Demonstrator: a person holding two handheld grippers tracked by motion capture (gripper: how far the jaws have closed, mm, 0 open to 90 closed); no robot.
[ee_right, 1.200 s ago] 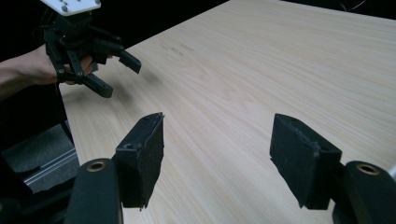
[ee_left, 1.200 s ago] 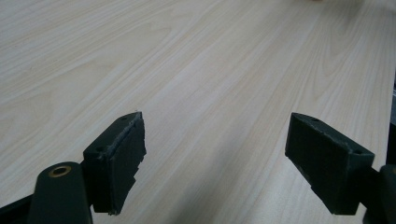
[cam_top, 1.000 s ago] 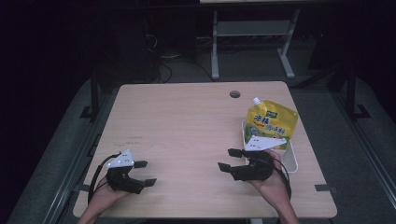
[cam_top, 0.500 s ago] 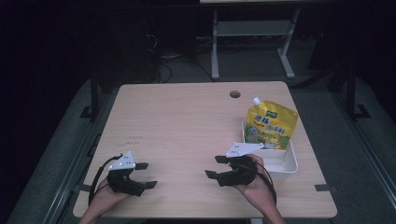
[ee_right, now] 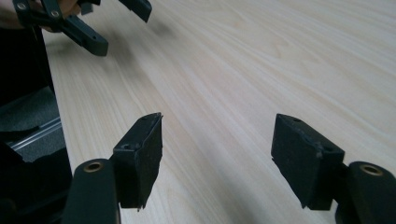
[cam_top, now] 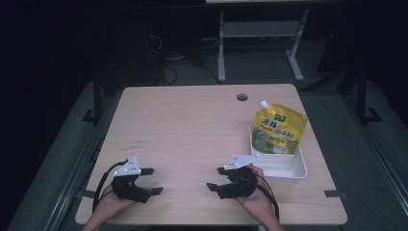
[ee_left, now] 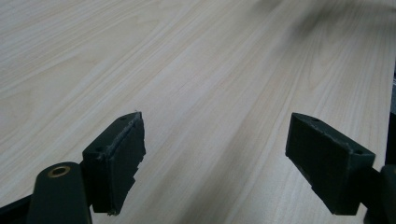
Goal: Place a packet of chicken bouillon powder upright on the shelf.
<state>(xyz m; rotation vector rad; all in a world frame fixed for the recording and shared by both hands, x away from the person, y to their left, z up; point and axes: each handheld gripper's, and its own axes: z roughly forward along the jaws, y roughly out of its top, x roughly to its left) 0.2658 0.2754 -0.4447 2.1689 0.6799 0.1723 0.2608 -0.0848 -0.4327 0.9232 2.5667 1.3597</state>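
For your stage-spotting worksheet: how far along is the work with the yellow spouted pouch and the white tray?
Looks done: the yellow spouted pouch already leans in the white tray. In hand: nothing; the right gripper and left gripper are both open and empty over bare wooden table, with the right one just left of the tray. Left: apparently nothing visible, unless the pouch needs laying flat.

worktop (cam_top: 192, 125): pale wood with fine lengthwise grain, and a small dark round hole at the upper right of the board in the high view
spouted pouch (cam_top: 278, 129): bright yellow with a white cap, a green label band near the top, and a cartoon print on green lower down
tray (cam_top: 288, 167): plain white
left gripper (cam_top: 149, 181): black, with a light grey plate on top
right gripper (cam_top: 217, 179): black jaws, with a light grey plate on top
floor (cam_top: 53, 159): dark grey
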